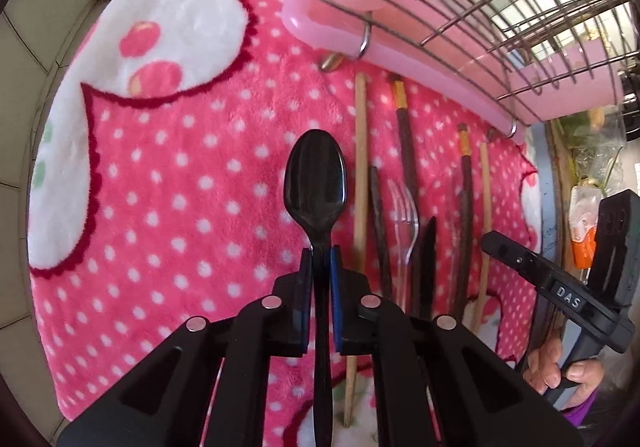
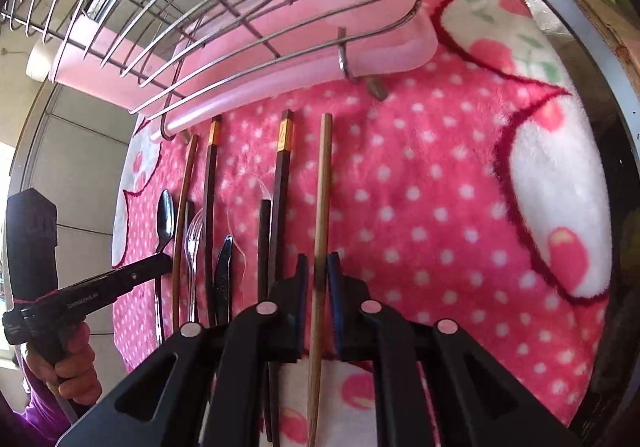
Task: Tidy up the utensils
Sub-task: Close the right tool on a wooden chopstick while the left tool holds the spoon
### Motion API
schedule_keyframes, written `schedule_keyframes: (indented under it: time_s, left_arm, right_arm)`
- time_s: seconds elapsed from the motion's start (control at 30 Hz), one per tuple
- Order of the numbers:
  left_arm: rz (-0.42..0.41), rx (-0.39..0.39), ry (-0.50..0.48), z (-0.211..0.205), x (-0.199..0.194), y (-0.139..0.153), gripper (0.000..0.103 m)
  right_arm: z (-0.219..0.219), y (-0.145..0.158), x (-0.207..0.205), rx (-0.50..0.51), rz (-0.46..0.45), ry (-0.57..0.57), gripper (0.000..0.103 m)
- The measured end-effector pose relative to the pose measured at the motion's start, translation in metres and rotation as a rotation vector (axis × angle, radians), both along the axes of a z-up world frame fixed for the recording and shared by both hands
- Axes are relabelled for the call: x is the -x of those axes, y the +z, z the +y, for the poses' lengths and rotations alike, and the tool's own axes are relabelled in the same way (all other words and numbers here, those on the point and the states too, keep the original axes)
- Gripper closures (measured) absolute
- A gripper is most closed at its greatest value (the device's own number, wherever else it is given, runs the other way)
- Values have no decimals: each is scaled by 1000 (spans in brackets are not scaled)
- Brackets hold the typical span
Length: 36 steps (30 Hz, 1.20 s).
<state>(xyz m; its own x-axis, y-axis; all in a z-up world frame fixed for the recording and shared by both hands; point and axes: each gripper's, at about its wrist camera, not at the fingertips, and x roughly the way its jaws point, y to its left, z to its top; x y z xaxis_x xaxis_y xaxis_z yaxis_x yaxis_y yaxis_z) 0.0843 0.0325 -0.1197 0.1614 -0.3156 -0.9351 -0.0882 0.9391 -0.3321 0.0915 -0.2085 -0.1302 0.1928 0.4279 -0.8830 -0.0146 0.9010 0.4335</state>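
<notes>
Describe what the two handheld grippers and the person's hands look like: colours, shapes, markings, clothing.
Both the left gripper and the right gripper are matte black plastic with angular, cut-out finger arms, round silver studs and blue pads. Seen from the left wrist, the right gripper carries a small white "DAS" label. Bare hands grip black handles; a purple sleeve shows.

Pink polka-dot fleece blanket [image 1: 180, 207] w/ white cherry patches covers the surface. Cluttered shelf [image 1: 592, 167] w/ packets just past blanket's edge. Tiled wall [image 2: 76, 151] behind.
</notes>
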Motion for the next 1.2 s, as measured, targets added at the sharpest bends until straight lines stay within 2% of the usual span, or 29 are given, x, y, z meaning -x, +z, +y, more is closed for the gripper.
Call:
schedule_keyframes:
  time_s: [0.03, 0.1, 0.23, 0.4, 0.43, 0.6, 0.83, 0.97, 1.0, 1.03, 1.07, 1.2]
  left_arm:
    - [-4, -3, -6, 0, 0, 0, 95]
    - [-5, -11, -32, -1, -2, 2, 95]
    - [-8, -45, -72, -2, -6, 5, 86]
    - [13, -50, -100, -3, -17, 8, 85]
    - [14, -53, -105, -4, -17, 7, 85]
    - [54, -66, -112, -8, -26, -1, 85]
    - [91, -57, -146, -19, -38, -9, 85]
    - [117, -40, -150, -14, -41, -8, 85]
    - [120, -41, -149, -14, -41, -9, 85]
    - [121, -43, -150, -15, -43, -9, 85]
    - [119, -45, -149, -15, -42, -9, 85]
    - [67, -65, -146, -16, -33, -6, 90]
  right_arm:
    - [2, -2, 0, 0, 6, 11, 80]
    - [4, -2, 1, -19, 9, 28, 73]
    - [0, 5, -1, -13, 16, 42, 70]
    - [3, 12, -12, 34, 9, 69, 70]
    - [4, 12, -14, 44, 8, 72, 74]
    - [12, 7, -25, 87, 8, 110, 77]
    - [15, -3, -36, 84, 38, 126, 77]
    - [17, -2, -41, 101, 59, 173, 77]
    - [19, -2, -41, 110, 57, 185, 78]
    - [19, -1, -42, 122, 50, 193, 89]
    - [20, -2, -41, 139, 44, 194, 94]
    - [17, -1, -36, 103, 19, 160, 95]
